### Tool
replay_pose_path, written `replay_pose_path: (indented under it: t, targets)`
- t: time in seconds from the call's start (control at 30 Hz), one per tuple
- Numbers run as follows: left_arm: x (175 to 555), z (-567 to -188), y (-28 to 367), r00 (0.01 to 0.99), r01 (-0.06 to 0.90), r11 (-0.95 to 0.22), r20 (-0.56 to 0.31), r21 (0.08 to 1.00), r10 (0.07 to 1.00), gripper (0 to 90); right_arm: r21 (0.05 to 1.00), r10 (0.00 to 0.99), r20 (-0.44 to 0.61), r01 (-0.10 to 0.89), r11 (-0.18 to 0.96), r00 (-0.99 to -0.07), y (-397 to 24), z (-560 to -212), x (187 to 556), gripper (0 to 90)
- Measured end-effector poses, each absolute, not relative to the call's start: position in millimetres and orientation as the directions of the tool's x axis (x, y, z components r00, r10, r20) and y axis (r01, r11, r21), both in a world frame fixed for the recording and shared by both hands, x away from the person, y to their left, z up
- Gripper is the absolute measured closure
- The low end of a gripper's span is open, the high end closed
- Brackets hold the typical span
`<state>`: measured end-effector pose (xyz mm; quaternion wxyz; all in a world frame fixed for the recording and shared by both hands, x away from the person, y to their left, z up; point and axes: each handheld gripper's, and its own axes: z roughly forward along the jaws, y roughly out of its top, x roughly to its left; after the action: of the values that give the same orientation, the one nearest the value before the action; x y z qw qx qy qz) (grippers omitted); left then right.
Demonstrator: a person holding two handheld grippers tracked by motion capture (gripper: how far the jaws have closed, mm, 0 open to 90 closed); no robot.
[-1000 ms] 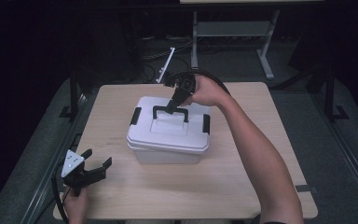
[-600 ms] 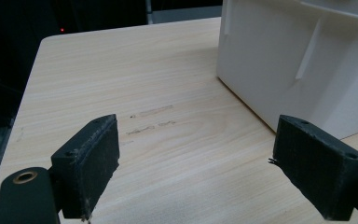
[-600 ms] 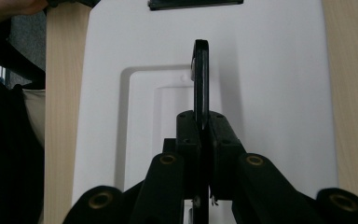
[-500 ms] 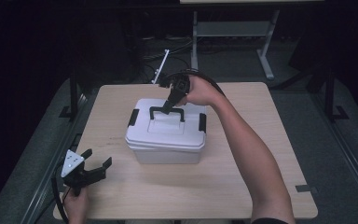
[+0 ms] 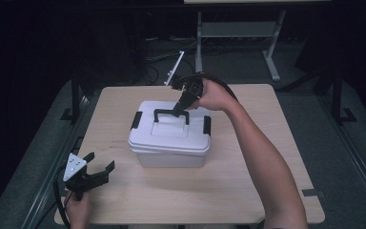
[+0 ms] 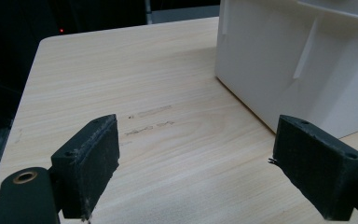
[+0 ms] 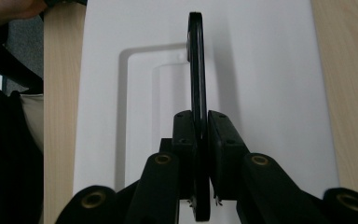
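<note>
White box: a lidded plastic box (image 5: pixel 169 140) sits on the middle of the desk (image 5: pixel 248 186), base flat on the wood as far as the high view shows.
Handle: black handle (image 5: pixel 171 114) stands upright over the lid's recess; in the right gripper view it runs edge-on between the pads.
Latches: two black latches (image 5: pixel 207 125), one at each short end of the lid, lie flat against the box (they look fastened, though too small to be sure).
Right tool: the right tool (image 5: pixel 178 109) comes down from the far side and is clenched on the handle; its jaws have just been easing open a touch, yet the pads (image 7: pixel 185 140) press the bar from both sides.
Left tool: the left tool (image 5: pixel 96 170) rests near the desk's front-left corner, well apart from the box, released with nothing between its pads (image 6: pixel 91 163).
Done: handle raised and gripped, by my reading.
Left: the box is not yet lifted or carried anywhere; if opening is meant, both latches and the lid remain to be dealt with.
Stage: early, I judge, with the grip made and the main move to come.
Surroundings: dark floor and a metal stand (image 5: pixel 233 33) beyond the desk's far edge.
</note>
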<state>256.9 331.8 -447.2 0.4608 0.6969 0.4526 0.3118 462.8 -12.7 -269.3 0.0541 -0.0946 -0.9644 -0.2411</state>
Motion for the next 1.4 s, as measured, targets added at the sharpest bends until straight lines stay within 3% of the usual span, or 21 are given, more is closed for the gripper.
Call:
replay_pose_path:
  t: [0.93, 1.4]
  targets:
    - [258, -448, 335, 0.387, 0.350, -0.162, 0.015, 0.923, 0.922, 13.7, 0.441, 0.054, 0.178, 0.128, 0.888, -0.983, -11, -274, 470, 84.3]
    - [257, -448, 336, 0.381, 0.350, -0.157, 0.012, 0.924, 0.924, 13.7, 0.439, 0.060, 0.178, 0.134, 0.888, -0.982, -7, -281, 474, 83.7]
